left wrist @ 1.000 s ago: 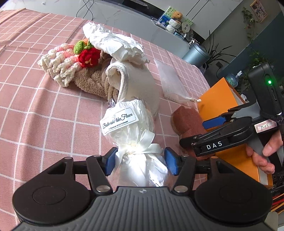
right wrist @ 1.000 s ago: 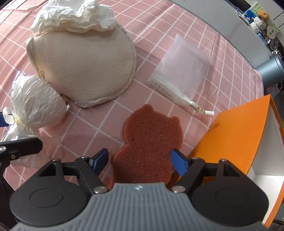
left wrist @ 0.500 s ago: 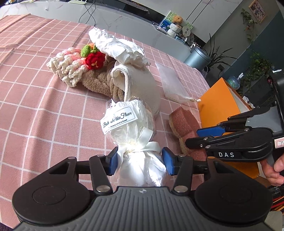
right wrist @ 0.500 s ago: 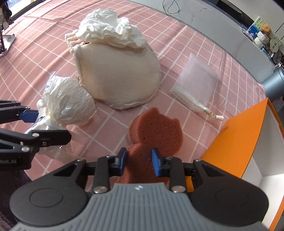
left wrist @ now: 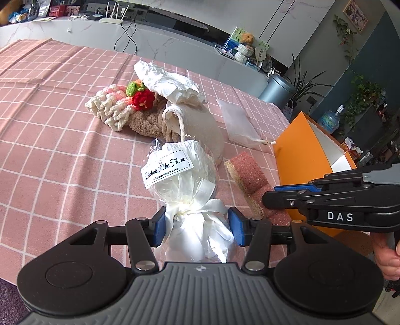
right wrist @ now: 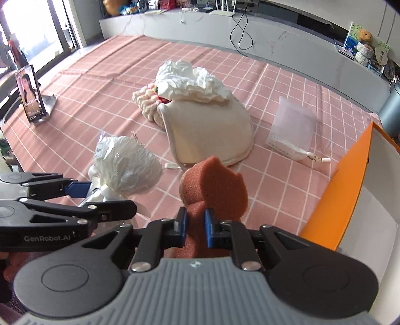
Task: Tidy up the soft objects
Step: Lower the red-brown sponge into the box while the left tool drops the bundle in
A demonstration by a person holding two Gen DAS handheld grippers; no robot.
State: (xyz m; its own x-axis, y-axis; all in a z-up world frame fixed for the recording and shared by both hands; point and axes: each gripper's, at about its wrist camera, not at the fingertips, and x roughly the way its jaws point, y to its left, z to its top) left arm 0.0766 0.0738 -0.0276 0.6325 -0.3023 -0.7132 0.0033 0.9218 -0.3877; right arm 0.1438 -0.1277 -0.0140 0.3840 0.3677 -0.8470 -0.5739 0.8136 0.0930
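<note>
Home living room, router (left wrist: 111,20), houseplants (left wrist: 361,98)

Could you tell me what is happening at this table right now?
A person is sorting soft items with two tools. The left hand-held gripper clamps the tied neck of a white wrapped bundle. The right hand-held gripper has just been closing and now squeezes a reddish sponge, lifted off the pink checked cloth. An open orange box waits at the right.
</note>
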